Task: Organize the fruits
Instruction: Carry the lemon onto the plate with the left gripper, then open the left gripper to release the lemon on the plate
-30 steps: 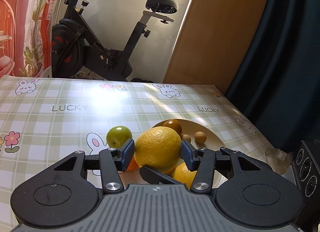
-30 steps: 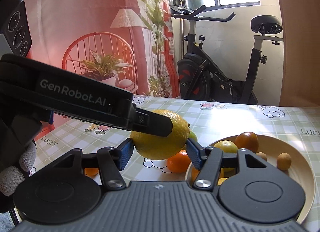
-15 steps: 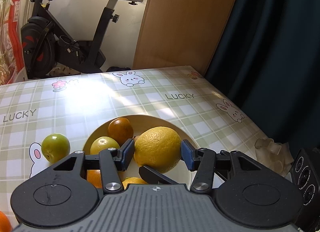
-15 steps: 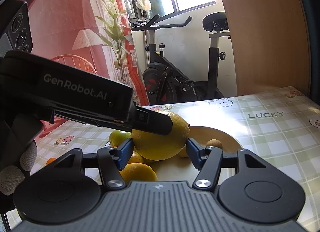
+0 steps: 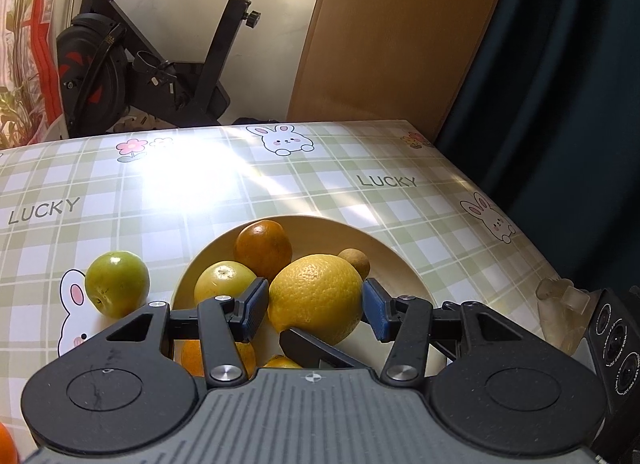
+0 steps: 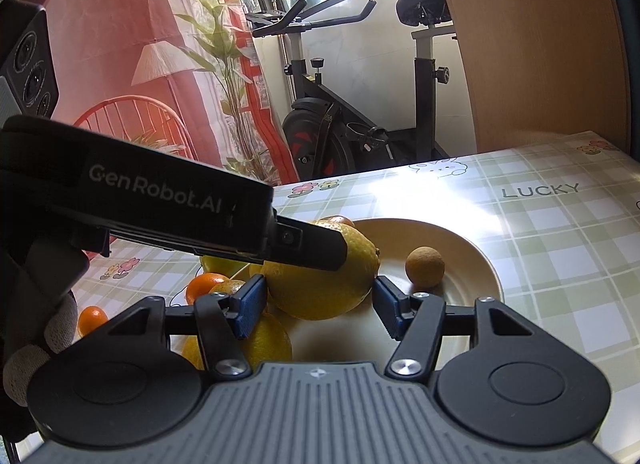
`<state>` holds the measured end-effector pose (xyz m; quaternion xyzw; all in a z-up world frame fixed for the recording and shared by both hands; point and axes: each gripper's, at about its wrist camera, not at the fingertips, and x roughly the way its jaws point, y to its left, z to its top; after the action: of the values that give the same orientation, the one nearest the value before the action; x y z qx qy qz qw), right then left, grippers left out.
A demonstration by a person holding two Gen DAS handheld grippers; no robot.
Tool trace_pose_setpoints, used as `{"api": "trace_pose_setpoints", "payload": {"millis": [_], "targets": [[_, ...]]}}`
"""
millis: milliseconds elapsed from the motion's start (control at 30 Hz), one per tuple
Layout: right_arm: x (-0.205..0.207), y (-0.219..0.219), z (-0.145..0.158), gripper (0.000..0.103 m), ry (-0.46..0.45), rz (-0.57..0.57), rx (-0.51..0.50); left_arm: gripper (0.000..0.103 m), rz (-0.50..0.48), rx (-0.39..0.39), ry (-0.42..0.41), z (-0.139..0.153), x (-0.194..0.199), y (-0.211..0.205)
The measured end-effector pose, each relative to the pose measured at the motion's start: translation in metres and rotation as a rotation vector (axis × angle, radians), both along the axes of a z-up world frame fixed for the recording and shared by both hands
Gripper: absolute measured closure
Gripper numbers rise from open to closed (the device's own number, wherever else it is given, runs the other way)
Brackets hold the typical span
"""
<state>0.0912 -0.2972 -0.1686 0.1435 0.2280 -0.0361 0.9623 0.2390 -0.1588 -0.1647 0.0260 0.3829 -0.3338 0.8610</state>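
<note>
The left gripper (image 5: 315,306) clamps the big yellow citrus (image 5: 316,296) between its blue pads, over the cream plate (image 5: 400,260). The right gripper (image 6: 320,302) brackets the same fruit (whether its pads press it, I cannot tell). On the plate sit a dark orange (image 5: 263,246), a yellow-green fruit (image 5: 224,284) and a small brown one (image 6: 425,267); a green fruit (image 5: 117,284) lies beside the plate on the checked tablecloth (image 5: 320,183)
</note>
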Motion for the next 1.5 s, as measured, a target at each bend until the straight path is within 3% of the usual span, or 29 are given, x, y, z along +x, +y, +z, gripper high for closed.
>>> {"api": "trace_pose_setpoints", "payload": {"millis": [233, 733, 1033, 1267, 1500], "targets": [[0.002, -0.009, -0.003, 0.042, 0.016, 0.005, 0.065, 0.05, -0.003, 0.021, 0.019, -0.005, 0.002, -0.003], [0.003, -0.009, -0.003, 0.042, 0.018, -0.005, 0.056, 0.05, 0.007, -0.007, 0.026, -0.007, 0.003, 0.004], [0.002, -0.01, -0.004, 0.041, 0.013, -0.008, 0.061, 0.05, 0.042, -0.03, -0.036, 0.002, -0.008, 0.011], [-0.004, -0.009, -0.003, 0.037, -0.008, -0.007, 0.062, 0.049, 0.111, -0.06, -0.101, 0.014, -0.02, 0.035], [-0.015, -0.011, -0.002, 0.036, -0.056, -0.02, 0.074, 0.049, 0.206, -0.091, -0.113, 0.027, -0.025, 0.083]]}}
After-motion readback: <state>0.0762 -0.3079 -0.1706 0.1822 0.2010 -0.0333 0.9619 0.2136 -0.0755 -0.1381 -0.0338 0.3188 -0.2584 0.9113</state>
